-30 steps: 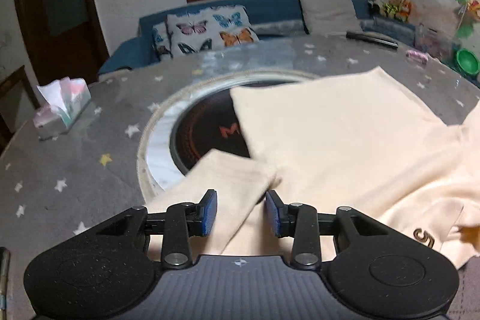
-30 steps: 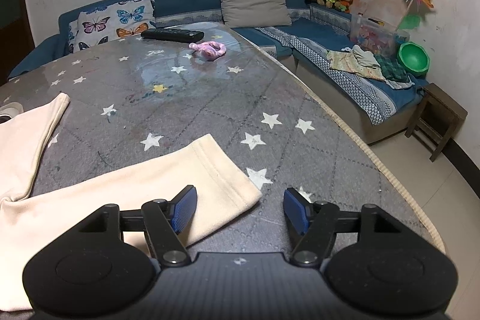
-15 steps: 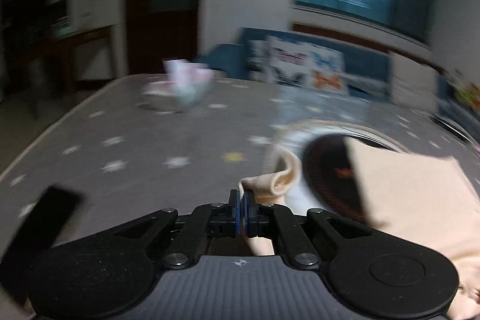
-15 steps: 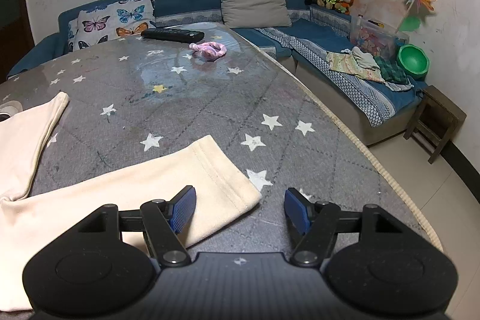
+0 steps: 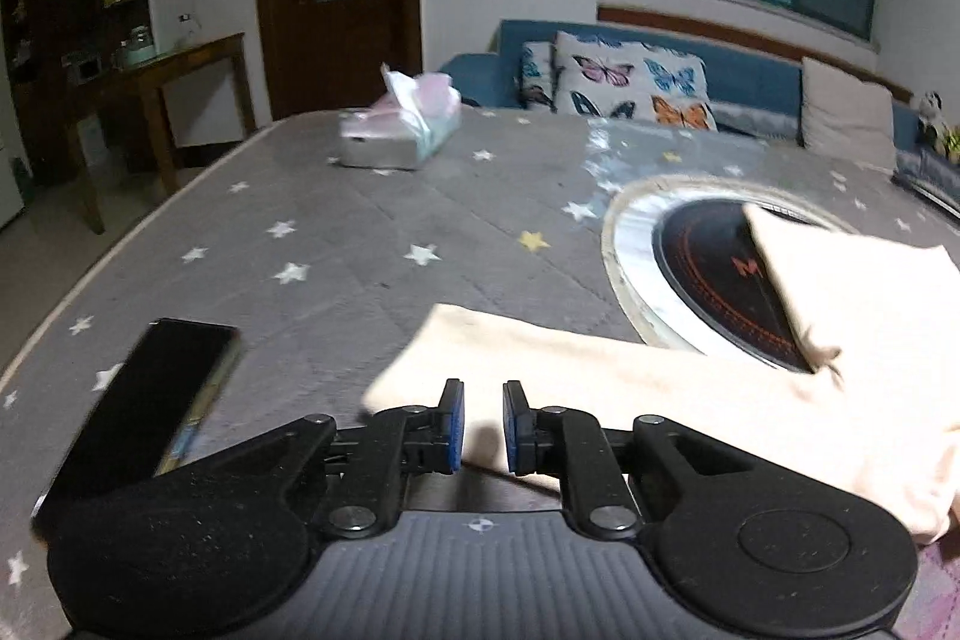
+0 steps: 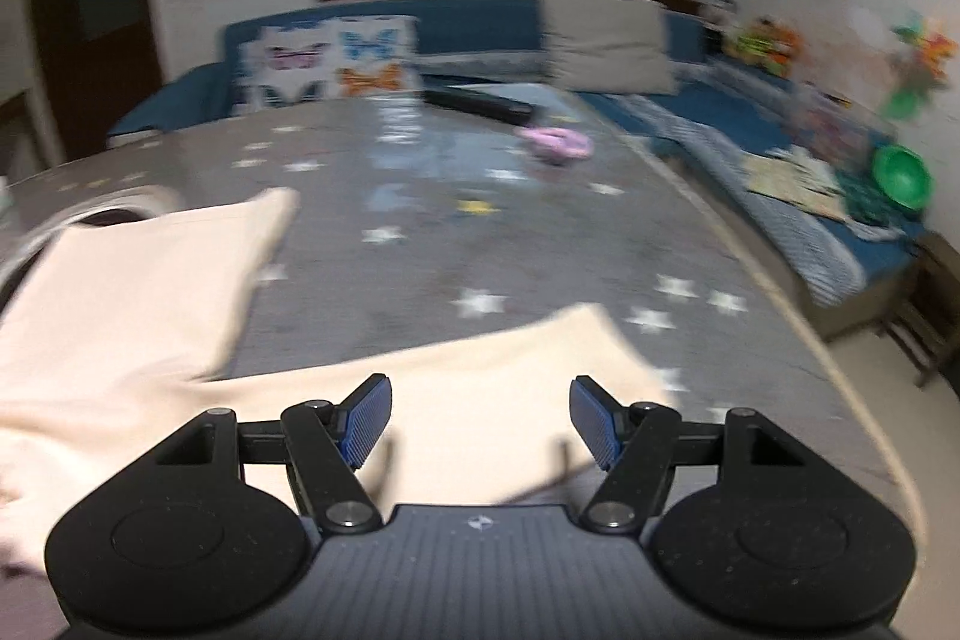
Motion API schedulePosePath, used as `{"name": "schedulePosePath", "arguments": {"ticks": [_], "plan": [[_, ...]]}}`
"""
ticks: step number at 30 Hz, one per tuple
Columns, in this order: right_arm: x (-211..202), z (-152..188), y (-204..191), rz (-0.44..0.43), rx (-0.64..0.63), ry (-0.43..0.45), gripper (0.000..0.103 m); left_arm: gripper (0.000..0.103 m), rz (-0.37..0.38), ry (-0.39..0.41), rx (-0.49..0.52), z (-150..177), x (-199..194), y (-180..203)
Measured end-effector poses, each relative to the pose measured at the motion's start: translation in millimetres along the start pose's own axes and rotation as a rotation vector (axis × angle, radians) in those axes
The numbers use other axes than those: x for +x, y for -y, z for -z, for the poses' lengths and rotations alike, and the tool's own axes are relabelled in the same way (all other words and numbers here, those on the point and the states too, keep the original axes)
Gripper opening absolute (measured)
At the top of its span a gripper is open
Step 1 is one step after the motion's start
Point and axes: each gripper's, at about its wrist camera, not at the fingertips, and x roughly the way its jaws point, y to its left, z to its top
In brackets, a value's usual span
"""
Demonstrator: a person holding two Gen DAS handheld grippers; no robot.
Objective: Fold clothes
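Note:
A cream long-sleeved top [image 5: 690, 388] lies on the grey star-patterned table [image 5: 336, 244]. In the left wrist view one sleeve is stretched out flat toward the left, and my left gripper [image 5: 478, 427] hovers over its end with the jaws a little apart and nothing between them. In the blurred right wrist view the other sleeve [image 6: 492, 388] lies across the table, and my right gripper [image 6: 480, 421] is wide open just above it, near the cuff end. The top's body [image 6: 120, 292] lies to the left.
A black phone [image 5: 144, 400] lies left of my left gripper. A tissue pack [image 5: 402, 130] sits at the far side. A round inset cooktop [image 5: 708, 268] is partly under the top. A remote [image 6: 480, 103] and a pink item [image 6: 555, 142] lie far on the right side.
My left gripper, shut on the sleeve end half a second ago, has pulled the sleeve out leftward and let go. My right gripper has moved forward over the other sleeve, still open.

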Motion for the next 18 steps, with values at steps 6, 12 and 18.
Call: {"name": "schedulePosePath", "arguments": {"ticks": [6,12,18], "plan": [[-3,8,-44,-0.151,-0.102,-0.026,0.067,0.018,-0.064,-0.031,0.058,1,17,6],[-17,20,-85,-0.271,-0.22,-0.031,0.064,0.019,0.08,-0.003,0.144,7,-18,34],[-51,31,-125,-0.437,-0.34,-0.022,0.054,0.026,0.347,0.044,0.27,23,-71,85]]}}
